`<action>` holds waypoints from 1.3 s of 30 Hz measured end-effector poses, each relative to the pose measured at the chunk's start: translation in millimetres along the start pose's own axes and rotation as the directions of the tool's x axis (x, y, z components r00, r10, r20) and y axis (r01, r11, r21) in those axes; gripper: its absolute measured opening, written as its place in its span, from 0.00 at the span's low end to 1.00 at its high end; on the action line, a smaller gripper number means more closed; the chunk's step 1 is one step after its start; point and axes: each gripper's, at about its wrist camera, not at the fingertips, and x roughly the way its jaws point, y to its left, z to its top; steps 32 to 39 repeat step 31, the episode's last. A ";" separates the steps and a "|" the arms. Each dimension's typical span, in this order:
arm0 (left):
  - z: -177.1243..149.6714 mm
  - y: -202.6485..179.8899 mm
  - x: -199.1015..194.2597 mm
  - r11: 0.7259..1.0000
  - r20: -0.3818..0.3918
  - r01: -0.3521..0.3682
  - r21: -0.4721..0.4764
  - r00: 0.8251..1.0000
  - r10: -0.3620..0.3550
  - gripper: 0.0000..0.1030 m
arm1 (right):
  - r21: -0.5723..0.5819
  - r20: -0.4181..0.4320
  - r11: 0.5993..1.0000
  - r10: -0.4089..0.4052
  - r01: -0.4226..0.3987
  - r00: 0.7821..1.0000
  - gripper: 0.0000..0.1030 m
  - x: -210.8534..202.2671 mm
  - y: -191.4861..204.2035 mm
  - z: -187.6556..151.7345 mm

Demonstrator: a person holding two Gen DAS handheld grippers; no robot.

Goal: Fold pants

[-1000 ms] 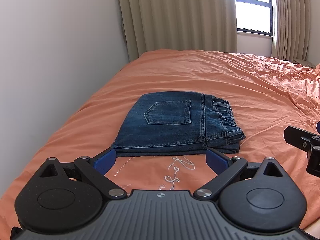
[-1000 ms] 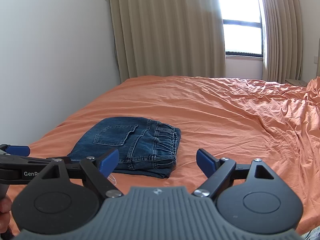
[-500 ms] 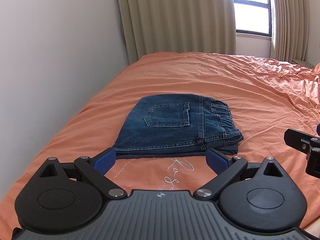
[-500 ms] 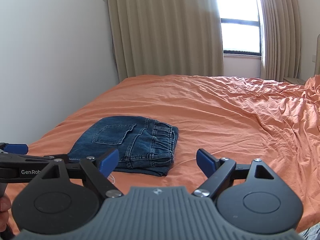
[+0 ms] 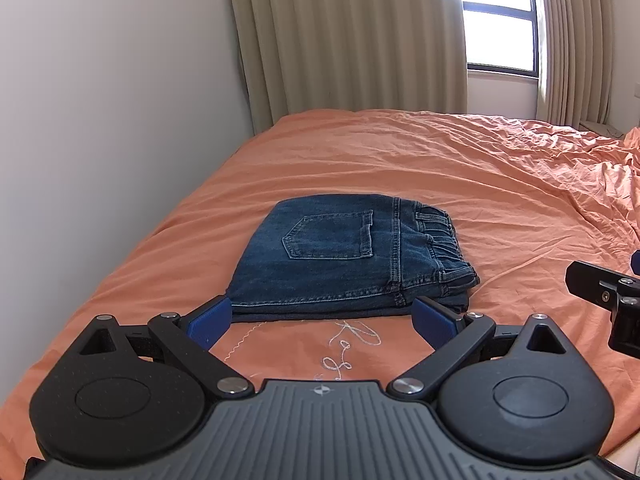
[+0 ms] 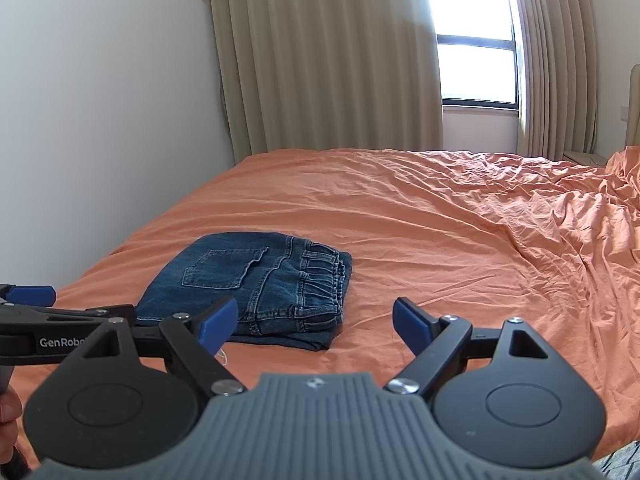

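Dark blue jeans lie folded into a compact stack on the orange bedsheet, back pocket up, waistband to the right. They also show in the right wrist view. My left gripper is open and empty, just short of the stack's near edge. My right gripper is open and empty, near the stack's right front corner, above the sheet. The right gripper's finger shows at the right edge of the left wrist view. The left gripper's finger shows at the left of the right wrist view.
A white wall runs along the bed's left side. Beige curtains and a bright window stand behind the bed. The sheet is wrinkled on the right. White embroidery marks the sheet near me.
Both grippers have pulled back and risen a little from the folded jeans, which sit farther off in both views. Both stay open. The jeans have not moved.
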 end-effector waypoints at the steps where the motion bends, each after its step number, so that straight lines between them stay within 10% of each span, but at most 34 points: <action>1: 0.0 -0.2 -0.8 1.000 0.002 0.000 0.000 1.000 0.000 1.00 | 0.001 0.000 1.000 0.000 0.000 1.000 0.79 -0.3 0.1 0.0; 39: 3.7 -1.6 -7.7 1.000 0.031 0.026 -0.009 0.999 -0.026 1.00 | 0.001 -0.019 1.000 0.001 -0.001 1.000 0.79 -5.0 -4.7 0.3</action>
